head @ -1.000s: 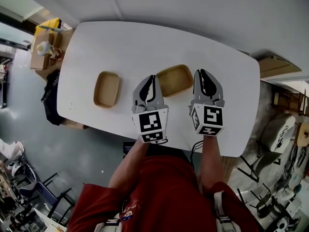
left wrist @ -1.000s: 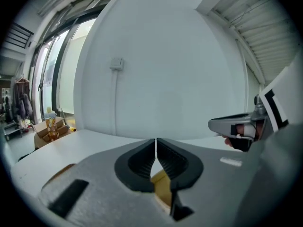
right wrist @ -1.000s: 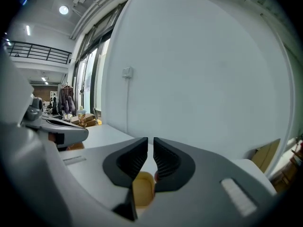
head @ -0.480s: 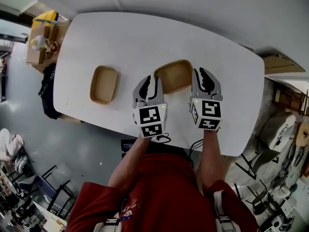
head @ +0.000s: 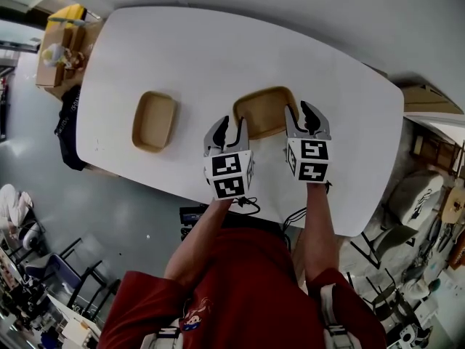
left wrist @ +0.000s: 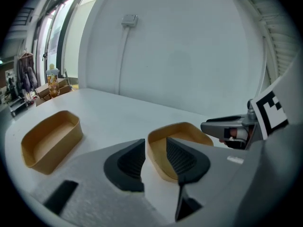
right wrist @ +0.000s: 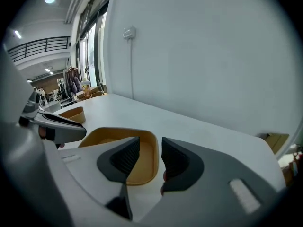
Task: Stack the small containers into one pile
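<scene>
Two tan containers lie on the white table point(head: 196, 57). The smaller container point(head: 154, 121) point(left wrist: 49, 140) point(right wrist: 73, 113) sits apart to the left. The larger container point(head: 265, 112) point(left wrist: 187, 132) point(right wrist: 106, 138) lies between my grippers. My left gripper point(head: 231, 124) point(left wrist: 155, 141) straddles its left wall, and its jaws are opening with the rim between them, pads off it. My right gripper point(head: 300, 111) point(right wrist: 150, 139) straddles the right wall the same way, and its jaws are opening too.
A cardboard box with small items point(head: 62, 46) stands past the table's far left corner, with a dark bag point(head: 69, 126) below it. More cardboard point(head: 421, 97) lies off the right end. Chairs and clutter point(head: 43, 282) fill the floor. A wall point(left wrist: 180, 41) rises behind the table.
Both grippers' jaws have spread apart at the larger container's two sides. The grippers have shifted slightly forward along it. The containers stay on the table.
</scene>
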`<state>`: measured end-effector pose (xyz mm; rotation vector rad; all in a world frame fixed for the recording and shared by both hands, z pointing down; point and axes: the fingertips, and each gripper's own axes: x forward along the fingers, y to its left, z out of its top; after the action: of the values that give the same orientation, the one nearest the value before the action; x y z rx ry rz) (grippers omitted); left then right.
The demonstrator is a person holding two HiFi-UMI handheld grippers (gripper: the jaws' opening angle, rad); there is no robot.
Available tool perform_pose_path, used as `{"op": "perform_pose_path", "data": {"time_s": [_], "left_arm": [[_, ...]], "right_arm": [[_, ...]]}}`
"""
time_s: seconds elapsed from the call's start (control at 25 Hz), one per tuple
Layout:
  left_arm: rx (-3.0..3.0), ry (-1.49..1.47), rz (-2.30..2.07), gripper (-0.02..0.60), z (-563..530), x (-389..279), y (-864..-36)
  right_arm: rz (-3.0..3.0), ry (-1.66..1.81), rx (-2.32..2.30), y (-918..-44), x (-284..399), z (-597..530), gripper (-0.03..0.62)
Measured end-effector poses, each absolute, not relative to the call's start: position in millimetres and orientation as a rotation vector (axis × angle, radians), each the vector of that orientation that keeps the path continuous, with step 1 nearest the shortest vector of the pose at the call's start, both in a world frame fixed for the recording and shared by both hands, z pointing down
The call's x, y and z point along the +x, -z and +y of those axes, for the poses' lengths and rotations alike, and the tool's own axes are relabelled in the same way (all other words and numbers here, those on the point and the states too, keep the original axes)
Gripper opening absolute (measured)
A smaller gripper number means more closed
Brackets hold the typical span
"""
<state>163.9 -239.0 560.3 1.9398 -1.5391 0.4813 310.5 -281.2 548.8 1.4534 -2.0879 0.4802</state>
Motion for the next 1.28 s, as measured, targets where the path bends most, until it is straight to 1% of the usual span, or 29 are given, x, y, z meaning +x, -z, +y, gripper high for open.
{"op": "perform_pose_path", "data": {"time_s": [0.48,0.72,1.0,1.12,1.28], "left_arm": [[1.846,-0.513,-1.473,0.154,-235.4,167.6,-595.2],[1.827,-0.529,-1.466,0.135,-239.4,167.7,-602.2],[1.817,-0.557,-1.483,0.087,-237.4,169.4,-602.1],[1.811,-0.557,-1.493,0.076,-236.5,166.7,-603.0],[1.802,-0.558,-1.507,0.060,-236.6,159.7,-603.7]], "right_arm": [[-2.011,-0.554,1.385,-587.6,311.9,-283.1,0.155],[-1.996,-0.591,1.377,-595.7,309.6,-286.6,0.155],[-1.994,-0.613,1.376,-598.6,314.6,-284.4,0.145],[-1.992,-0.607,1.372,-599.2,314.0,-282.8,0.122],[-1.979,-0.592,1.372,-598.9,309.9,-281.0,0.047]]}}
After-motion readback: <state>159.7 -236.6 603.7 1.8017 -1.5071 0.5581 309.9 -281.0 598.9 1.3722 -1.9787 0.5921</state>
